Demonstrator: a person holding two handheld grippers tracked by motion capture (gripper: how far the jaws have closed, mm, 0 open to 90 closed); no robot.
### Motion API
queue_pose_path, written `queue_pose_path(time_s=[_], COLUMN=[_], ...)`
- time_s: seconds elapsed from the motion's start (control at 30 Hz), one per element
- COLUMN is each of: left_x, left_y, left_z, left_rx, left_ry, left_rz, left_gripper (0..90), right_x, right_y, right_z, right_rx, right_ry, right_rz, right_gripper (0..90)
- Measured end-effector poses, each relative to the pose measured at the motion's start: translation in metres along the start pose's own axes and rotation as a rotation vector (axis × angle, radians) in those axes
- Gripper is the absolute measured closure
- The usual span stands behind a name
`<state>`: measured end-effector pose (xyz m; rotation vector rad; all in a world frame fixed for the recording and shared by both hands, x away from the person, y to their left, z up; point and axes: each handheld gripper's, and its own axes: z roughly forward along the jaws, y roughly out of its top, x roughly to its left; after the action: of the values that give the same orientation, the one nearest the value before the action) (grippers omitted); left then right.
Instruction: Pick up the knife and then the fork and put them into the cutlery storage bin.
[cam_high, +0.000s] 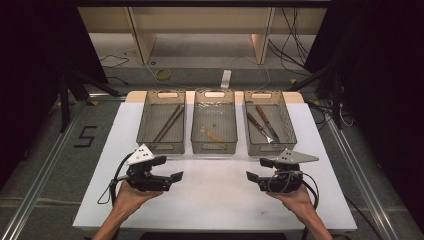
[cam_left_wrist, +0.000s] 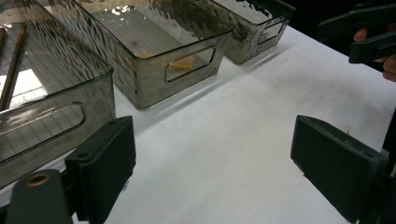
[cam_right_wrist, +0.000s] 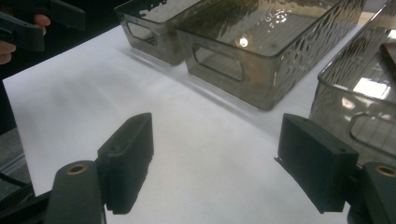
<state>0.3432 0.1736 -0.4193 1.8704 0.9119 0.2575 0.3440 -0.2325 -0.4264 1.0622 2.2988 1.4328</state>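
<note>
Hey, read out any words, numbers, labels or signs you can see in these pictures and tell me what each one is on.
"5": a dark digit marked on the grey floor left of the table, in the high view.
The three bins, the left gripper and the right gripper show no readable lettering.
The small white object on the floor behind the table is too small to tell whether it carries any text.

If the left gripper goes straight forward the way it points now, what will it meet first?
Probably the right gripper. In the high view the left gripper points across the bare white table at it, jaws open, nothing between. Depth is unclear; its own view hints it may lean toward the middle bin.
</note>
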Motion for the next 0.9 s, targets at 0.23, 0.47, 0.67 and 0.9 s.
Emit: queue_pose_path(time_s=[0.23, 0.47, 0.67, 0.9], left_x=[0.000, -0.001, -0.001, -0.001], left_y=[0.000, 0.000, -0.001, -0.001], left_z=[-0.001, -0.001, -0.001, -0.002], left_rx=[-0.015, -0.017, -0.014, -0.022], left_ry=[-0.018, -0.025, -0.026, -0.031], left_rz=[-0.006, -0.003, -0.004, -0.011], left_gripper=[13.5, 13.4, 13.3, 13.3], right_x=[0.005, 0.007, 0.007, 0.009], right_y=[-0.009, -0.013, -0.016, -0.018], right_z=[-0.005, -0.007, -0.009, -0.010], right_rx=[-0.025, -0.030, -0.029, -0.031], right_ry=[-0.001, -0.014, -0.016, -0.022], right_rz=[0.012, 0.018, 0.028, 0.025], right_gripper=[25.5, 24.1, 23.6, 23.4])
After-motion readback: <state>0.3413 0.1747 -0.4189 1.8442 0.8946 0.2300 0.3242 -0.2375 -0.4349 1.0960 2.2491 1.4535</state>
